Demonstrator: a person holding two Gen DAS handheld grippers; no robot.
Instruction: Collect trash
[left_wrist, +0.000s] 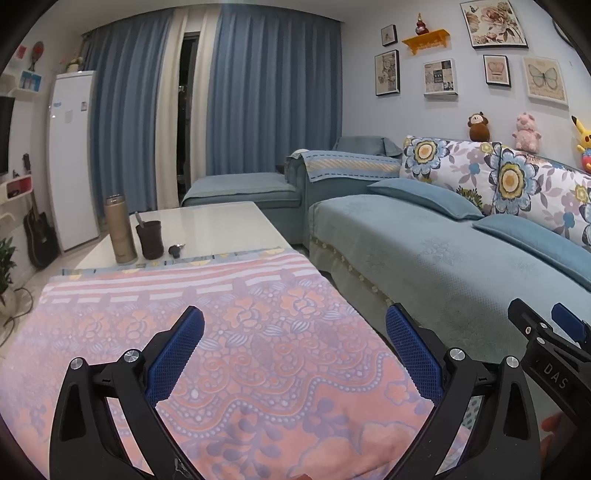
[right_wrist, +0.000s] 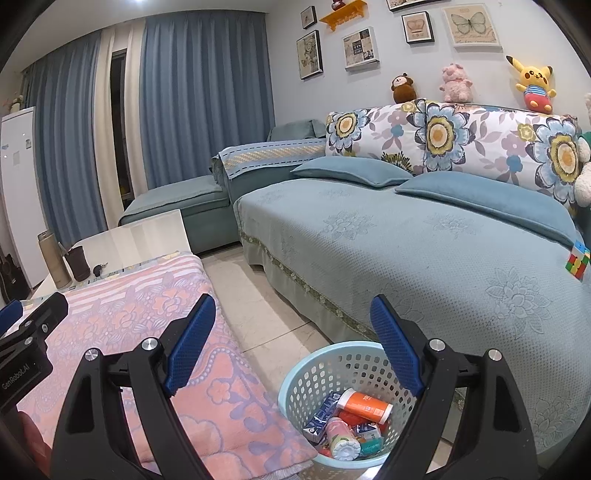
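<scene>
A light blue perforated trash basket (right_wrist: 295, 376) stands on the floor between the table and the sofa. It holds several pieces of trash, among them an orange bottle (right_wrist: 364, 404), a blue carton (right_wrist: 321, 413) and a pink floral can (right_wrist: 341, 437). My right gripper (right_wrist: 293, 339) is open and empty, held above the basket. My left gripper (left_wrist: 293, 345) is open and empty over the pink floral cloth (left_wrist: 229, 332) on the table. The right gripper's side shows at the right edge of the left wrist view (left_wrist: 546, 339).
A gold thermos (left_wrist: 119, 229), a dark cup (left_wrist: 149, 239) and keys (left_wrist: 176, 250) stand on the white table (left_wrist: 207, 225) beyond the cloth. A blue sofa (right_wrist: 406, 251) with cushions lies to the right, with a Rubik's cube (right_wrist: 577, 263) on it. A white fridge (left_wrist: 72, 155) is at the left.
</scene>
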